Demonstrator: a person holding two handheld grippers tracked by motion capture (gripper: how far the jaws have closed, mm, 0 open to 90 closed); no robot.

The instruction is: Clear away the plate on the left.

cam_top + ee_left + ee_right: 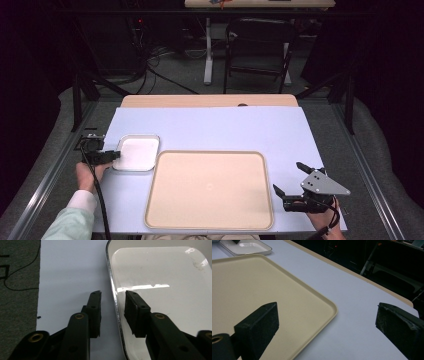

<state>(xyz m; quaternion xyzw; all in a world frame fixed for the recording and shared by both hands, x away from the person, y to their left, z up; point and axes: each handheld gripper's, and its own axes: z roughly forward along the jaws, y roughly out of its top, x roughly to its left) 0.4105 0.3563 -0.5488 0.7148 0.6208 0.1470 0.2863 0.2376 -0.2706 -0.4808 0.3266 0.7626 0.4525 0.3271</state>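
The left tongs sit astride the near left rim of the white dish: in the left gripper view one jaw stands outside the rim over the blue surface and the other stands inside, over the dish floor, with a clear gap on both sides of the metal edge, so the tongs are parted and not yet pinching it. From the high view the dish lies at the left of the surface, just beside the upper left corner of the tan tray, nearly touching it, and its slightly longer side runs across the surface, left to right. The rim the tongs straddle is the short left edge, which runs along the line of the jaws' gap, so closing them where they are should catch it squarely; I judge that a small push forward would seat the rim deeper between the pads first. The left tongs are by far the nearer, right at the dish, while the right tongs hang wide open off the tray's right edge, well apart from the dish and holding nothing. In the right gripper view those jaws frame the tray's corner and bare surface, with the dish far off at the top left. The tray is empty.
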